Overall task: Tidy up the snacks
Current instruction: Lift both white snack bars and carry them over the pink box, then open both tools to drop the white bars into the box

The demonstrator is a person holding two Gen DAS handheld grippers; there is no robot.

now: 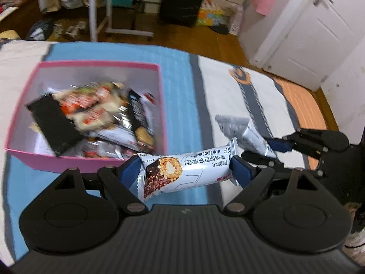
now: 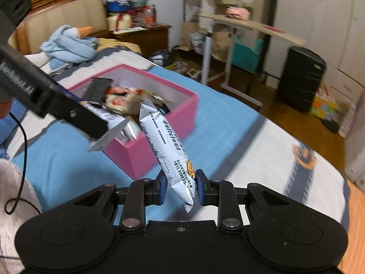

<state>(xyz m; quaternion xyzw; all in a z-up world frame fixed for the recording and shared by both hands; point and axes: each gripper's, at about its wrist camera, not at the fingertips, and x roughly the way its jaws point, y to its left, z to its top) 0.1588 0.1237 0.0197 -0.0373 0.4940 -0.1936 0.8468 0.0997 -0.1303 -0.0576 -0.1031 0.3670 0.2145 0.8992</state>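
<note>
A pink box (image 1: 91, 164) holds several wrapped snacks on the blue and white bed cover; it also shows in the right wrist view (image 2: 159, 127). My left gripper (image 1: 186, 172) is shut on a white snack bar (image 1: 182, 171), held crosswise just right of the box's near corner. My right gripper (image 2: 180, 188) is shut on another white snack bar (image 2: 168, 150), held upright near the box's corner. The right gripper (image 1: 273, 150) with its bar (image 1: 241, 130) shows at the right of the left wrist view. The left gripper (image 2: 100, 134) reaches in from the left in the right wrist view.
The bed cover (image 1: 228, 91) spreads to the right of the box. A light blue plush (image 2: 68, 45) lies by the headboard. Beyond the bed stand a rolling table (image 2: 251, 27), a black suitcase (image 2: 301, 80) and floor clutter.
</note>
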